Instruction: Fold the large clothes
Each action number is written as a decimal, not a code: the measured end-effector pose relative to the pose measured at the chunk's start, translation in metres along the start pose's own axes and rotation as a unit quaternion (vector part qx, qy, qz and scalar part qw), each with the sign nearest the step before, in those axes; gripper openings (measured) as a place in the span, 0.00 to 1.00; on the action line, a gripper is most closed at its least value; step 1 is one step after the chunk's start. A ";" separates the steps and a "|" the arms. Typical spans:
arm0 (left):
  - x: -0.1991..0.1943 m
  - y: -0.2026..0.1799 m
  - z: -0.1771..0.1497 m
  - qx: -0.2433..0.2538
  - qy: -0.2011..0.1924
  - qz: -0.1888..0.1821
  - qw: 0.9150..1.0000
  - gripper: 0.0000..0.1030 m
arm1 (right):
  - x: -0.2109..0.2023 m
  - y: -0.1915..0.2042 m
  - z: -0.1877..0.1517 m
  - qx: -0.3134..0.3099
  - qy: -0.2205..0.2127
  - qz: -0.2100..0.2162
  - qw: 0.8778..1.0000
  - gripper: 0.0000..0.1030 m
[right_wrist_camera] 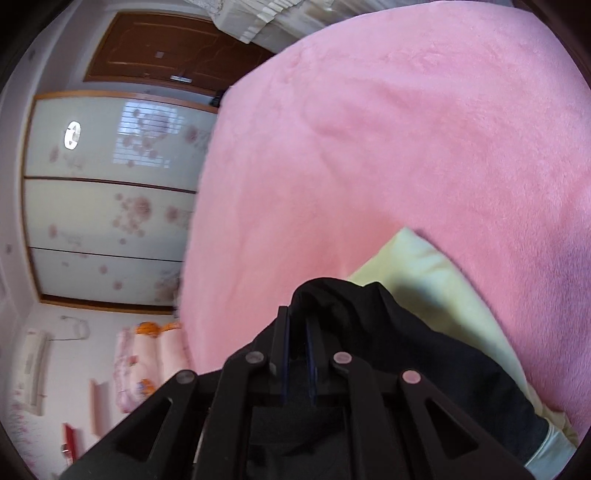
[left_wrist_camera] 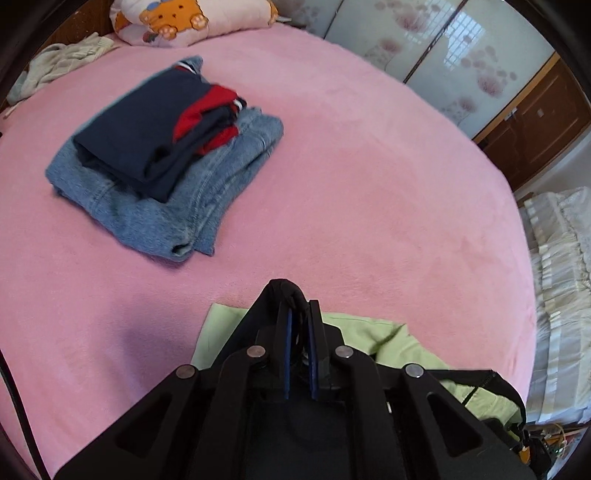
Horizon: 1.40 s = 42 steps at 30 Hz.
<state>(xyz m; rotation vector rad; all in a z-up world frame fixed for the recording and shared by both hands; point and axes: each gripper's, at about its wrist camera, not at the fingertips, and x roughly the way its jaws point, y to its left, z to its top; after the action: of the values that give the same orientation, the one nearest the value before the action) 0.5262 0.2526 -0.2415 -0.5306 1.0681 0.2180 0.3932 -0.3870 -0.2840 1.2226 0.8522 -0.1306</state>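
Both claws [left_wrist_camera: 300, 306] [right_wrist_camera: 298, 314] pinch black fabric [right_wrist_camera: 388, 332] hiding green cloth [left_wrist_camera: 369, 332].

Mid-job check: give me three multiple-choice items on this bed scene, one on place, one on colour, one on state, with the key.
1. Where does the folded navy-and-red garment lie?
A. on the folded denim
B. on the cartoon pillow
C. on the floor

2. What colour is the bed cover?
A. white
B. pink
C. grey

3. What is between the left gripper fingers?
A. nothing
B. denim
C. black fabric

Key: 1 A, it sits atop the denim; 2 B, pink plush all around; 3 C, dark cloth is pinched at the tips, above a light green garment.
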 end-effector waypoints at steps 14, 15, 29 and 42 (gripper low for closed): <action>-0.010 -0.034 -0.010 0.083 -0.011 0.023 0.996 0.56 | 0.004 0.050 -0.008 -0.149 -0.017 -0.099 0.984 0.46; -0.012 -0.038 -0.015 0.089 -0.009 0.019 0.996 0.59 | 0.005 0.055 -0.014 -0.163 -0.013 -0.097 0.982 0.46; -0.003 -0.110 -0.141 0.188 0.085 -0.072 0.976 0.59 | 0.051 0.090 -0.144 -0.399 0.145 -0.058 0.904 0.36; 0.033 -0.149 -0.170 0.267 0.109 -0.061 0.956 0.10 | 0.103 0.078 -0.201 -0.443 0.242 -0.056 0.861 0.00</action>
<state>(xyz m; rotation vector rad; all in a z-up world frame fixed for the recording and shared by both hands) 0.4729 0.0354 -0.2877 -0.1308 1.2464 -0.2426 0.4042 -0.1491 -0.3061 0.3167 1.2287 0.4615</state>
